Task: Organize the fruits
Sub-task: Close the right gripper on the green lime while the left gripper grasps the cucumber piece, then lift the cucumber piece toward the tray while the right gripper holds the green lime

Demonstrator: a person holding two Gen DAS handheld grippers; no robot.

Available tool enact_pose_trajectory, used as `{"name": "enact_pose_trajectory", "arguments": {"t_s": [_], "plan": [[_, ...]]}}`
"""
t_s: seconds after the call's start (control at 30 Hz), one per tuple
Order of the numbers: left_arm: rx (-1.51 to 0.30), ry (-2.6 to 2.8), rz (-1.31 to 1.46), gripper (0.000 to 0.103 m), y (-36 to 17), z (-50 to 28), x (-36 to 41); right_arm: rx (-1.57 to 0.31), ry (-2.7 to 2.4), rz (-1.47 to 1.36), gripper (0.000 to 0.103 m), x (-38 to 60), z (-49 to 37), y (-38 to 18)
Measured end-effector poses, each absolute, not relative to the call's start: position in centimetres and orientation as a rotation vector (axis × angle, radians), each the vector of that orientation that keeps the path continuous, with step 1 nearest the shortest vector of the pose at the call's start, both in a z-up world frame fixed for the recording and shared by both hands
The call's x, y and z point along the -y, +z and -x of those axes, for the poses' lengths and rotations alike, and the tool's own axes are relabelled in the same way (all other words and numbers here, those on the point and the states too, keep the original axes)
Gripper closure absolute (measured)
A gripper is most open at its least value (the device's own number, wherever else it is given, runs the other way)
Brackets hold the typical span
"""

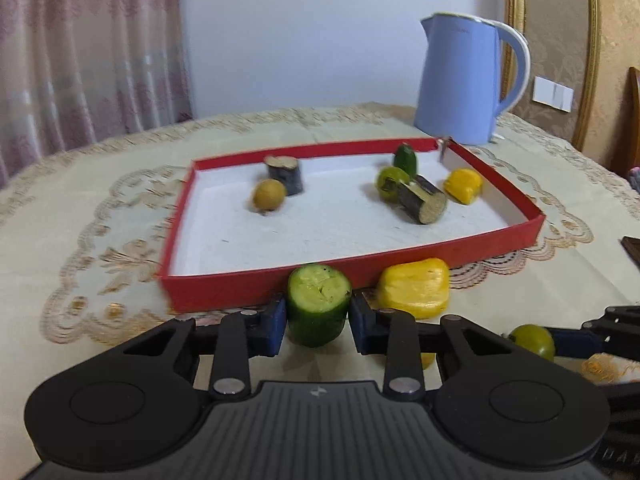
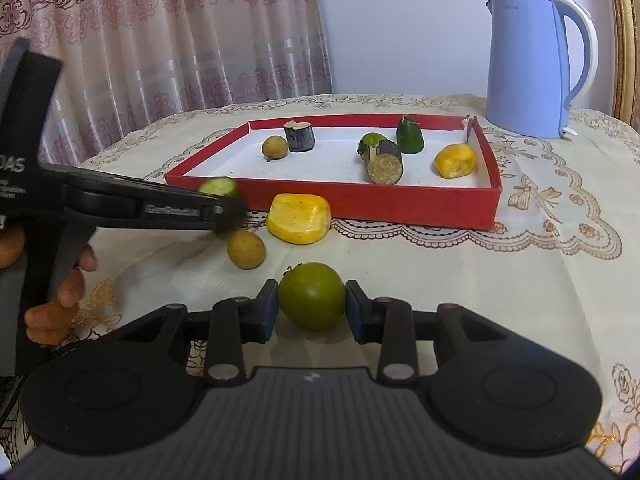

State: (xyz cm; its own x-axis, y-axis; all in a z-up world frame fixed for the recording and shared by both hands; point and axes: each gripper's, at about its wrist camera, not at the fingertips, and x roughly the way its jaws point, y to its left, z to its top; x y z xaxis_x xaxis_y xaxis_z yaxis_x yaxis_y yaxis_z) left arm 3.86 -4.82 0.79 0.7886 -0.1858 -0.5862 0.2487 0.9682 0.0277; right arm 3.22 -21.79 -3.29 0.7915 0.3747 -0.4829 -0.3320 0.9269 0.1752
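Cucumber piece [image 1: 317, 305], cut end tilted up, sits clamped between the blue pads of the left gripper [image 1: 318, 322] in the left wrist view, just in front of the near wall of the red tray [image 1: 440, 256]. A yellow fruit chunk [image 1: 416, 286] lies on the tablecloth [image 1: 80, 220] just beside it, against the tray wall. Inside the tray are a round tan fruit, two dark sugarcane sections, a green fruit, another cucumber end and a second yellow chunk. A blue kettle [image 1: 460, 80] stands behind the tray. At the right edge the right gripper pinches a green fruit. From the right wrist view, the right gripper [image 2: 312, 306] has its pads pressed on both sides of that round green fruit [image 2: 312, 300], which rests on the cloth well short of the tray. A tan fruit [image 2: 246, 250] lies near the yellow chunk, outside the tray. A person's hand [image 2: 60, 292] holds the left gripper at the left edge.
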Motion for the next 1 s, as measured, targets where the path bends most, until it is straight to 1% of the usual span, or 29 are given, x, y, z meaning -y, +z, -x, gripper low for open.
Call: {"name": "enact_pose_trajectory", "arguments": {"t_s": [0.4, 1.0], "plan": [[-0.613, -0.113, -0.113, 0.072, 1.3, -3.6, 2.5, -0.535, 0.392, -0.069, 0.069, 21.5, -3.2, -3.3], [-0.567, -0.056, -0.175, 0.072, 2.6, -4.3, 3.0, -0.524, 0.386, -0.071, 0.069, 21.6, -3.0, -3.2]]}}
